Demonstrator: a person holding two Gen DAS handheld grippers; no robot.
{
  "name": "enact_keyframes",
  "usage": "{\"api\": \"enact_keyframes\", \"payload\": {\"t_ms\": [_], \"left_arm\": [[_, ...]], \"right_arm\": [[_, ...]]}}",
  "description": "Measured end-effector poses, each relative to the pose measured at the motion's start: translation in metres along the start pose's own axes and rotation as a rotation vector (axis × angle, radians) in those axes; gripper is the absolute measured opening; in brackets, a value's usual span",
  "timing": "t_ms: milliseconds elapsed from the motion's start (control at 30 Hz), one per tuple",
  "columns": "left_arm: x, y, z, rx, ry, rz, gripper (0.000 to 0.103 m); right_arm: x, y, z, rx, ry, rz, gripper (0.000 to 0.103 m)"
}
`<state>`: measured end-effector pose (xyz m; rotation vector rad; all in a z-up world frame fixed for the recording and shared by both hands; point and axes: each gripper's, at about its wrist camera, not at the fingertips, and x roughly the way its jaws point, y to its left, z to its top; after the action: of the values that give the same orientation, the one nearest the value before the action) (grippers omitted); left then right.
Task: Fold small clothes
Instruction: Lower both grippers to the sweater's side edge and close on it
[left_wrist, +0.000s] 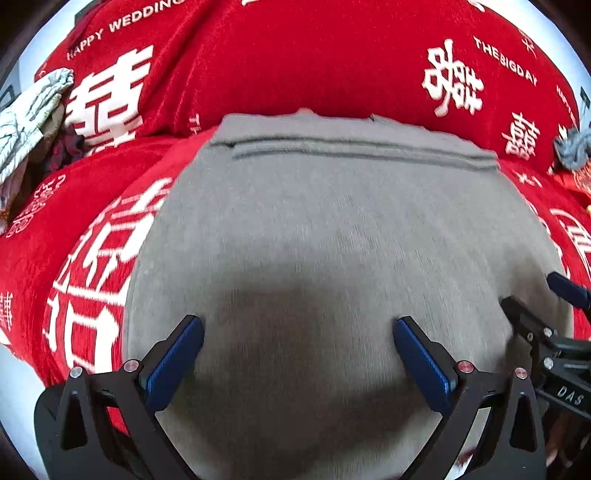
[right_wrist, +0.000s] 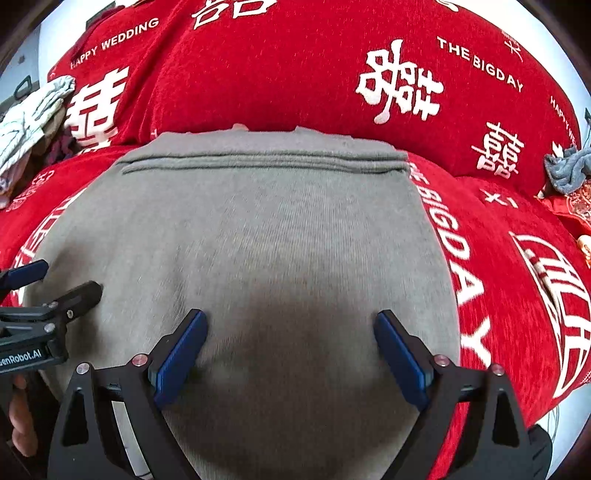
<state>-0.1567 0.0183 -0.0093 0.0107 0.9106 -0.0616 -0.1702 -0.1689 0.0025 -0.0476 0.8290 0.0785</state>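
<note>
Now, your left gripper (left_wrist: 298, 328): fingers wide, empty.
Right gripper (right_wrist: 291, 321): fingers wide, empty.
Grey garment (left_wrist: 332, 229): flat between and beyond both finger pairs, on red cover (left_wrist: 277, 66).

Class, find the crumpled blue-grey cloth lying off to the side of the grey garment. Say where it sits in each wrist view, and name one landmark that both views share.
Left wrist view: the blue-grey cloth is at the far right edge, partly cut off.
Right wrist view: the blue-grey cloth is at the right edge, above the middle.
Shared landmark: the grey garment fills the centre of both, its folded band along the far edge.
</note>
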Motion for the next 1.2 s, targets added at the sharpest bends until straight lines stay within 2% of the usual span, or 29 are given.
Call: {"api": "enact_keyframes", "payload": {"t_ms": [133, 200, 233, 300, 400, 500, 633, 700, 733, 767, 800, 833, 867, 900, 933, 967, 1067, 1200], "left_arm": [[-0.006, 0.002, -0.012, 0.029, 0.066, -0.030, 0.103], [-0.009, 0.008, -0.016, 0.039, 0.093, -0.039, 0.103], [-0.012, 0.014, -0.017, 0.026, 0.096, -0.042, 0.103], [-0.022, 0.033, -0.019, -0.034, 0.062, -0.030, 0.103], [-0.026, 0.071, -0.023, -0.163, 0.051, 0.012, 0.103], [-0.010, 0.096, -0.037, -0.260, 0.151, -0.021, 0.103], [0.002, 0.086, -0.046, -0.258, 0.222, -0.106, 0.103], [0.003, 0.075, -0.046, -0.225, 0.228, -0.106, 0.103], [0.002, 0.069, -0.046, -0.211, 0.222, -0.106, 0.098], [-0.001, 0.065, -0.045, -0.195, 0.212, -0.110, 0.095], [-0.005, 0.061, -0.045, -0.181, 0.198, -0.110, 0.082], [-0.012, 0.057, -0.045, -0.162, 0.175, -0.110, 0.060], [-0.019, 0.055, -0.044, -0.148, 0.152, -0.116, 0.044], [-0.024, 0.053, -0.043, -0.136, 0.143, -0.136, 0.016], [-0.028, 0.053, -0.041, -0.138, 0.140, -0.144, 0.016], [-0.030, 0.054, -0.038, -0.145, 0.132, -0.145, 0.016], [-0.039, 0.066, -0.025, -0.185, 0.087, -0.174, 0.016], [-0.050, 0.080, 0.001, -0.220, 0.016, -0.232, 0.016]], "right_arm": [[-0.009, -0.003, -0.010, -0.020, 0.038, 0.023, 0.094], [-0.009, -0.005, -0.017, -0.043, 0.097, 0.050, 0.101], [-0.010, -0.002, -0.021, -0.093, 0.123, 0.040, 0.101], [-0.018, -0.002, -0.028, -0.148, 0.110, 0.014, 0.101], [-0.032, -0.023, -0.039, -0.078, 0.080, -0.017, 0.101], [-0.031, -0.053, -0.048, 0.042, 0.112, -0.042, 0.101], [-0.013, -0.075, -0.062, 0.171, 0.229, -0.002, 0.102], [-0.015, -0.068, -0.063, 0.149, 0.211, -0.007, 0.102], [-0.015, -0.063, -0.063, 0.128, 0.211, -0.008, 0.101], [-0.016, -0.056, -0.064, 0.098, 0.204, -0.005, 0.096], [-0.020, -0.048, -0.065, 0.047, 0.188, -0.001, 0.091], [-0.023, -0.042, -0.065, 0.015, 0.176, -0.007, 0.083], [-0.026, -0.038, -0.065, -0.013, 0.170, -0.018, 0.076], [-0.027, -0.038, -0.068, -0.018, 0.165, -0.017, 0.065], [-0.032, -0.040, -0.066, -0.013, 0.147, 0.033, 0.034], [-0.036, -0.044, -0.063, 0.006, 0.140, 0.064, 0.018], [-0.040, -0.063, -0.054, 0.101, 0.133, 0.160, 0.015], [-0.051, -0.084, -0.035, 0.174, 0.034, 0.236, 0.014]]}}
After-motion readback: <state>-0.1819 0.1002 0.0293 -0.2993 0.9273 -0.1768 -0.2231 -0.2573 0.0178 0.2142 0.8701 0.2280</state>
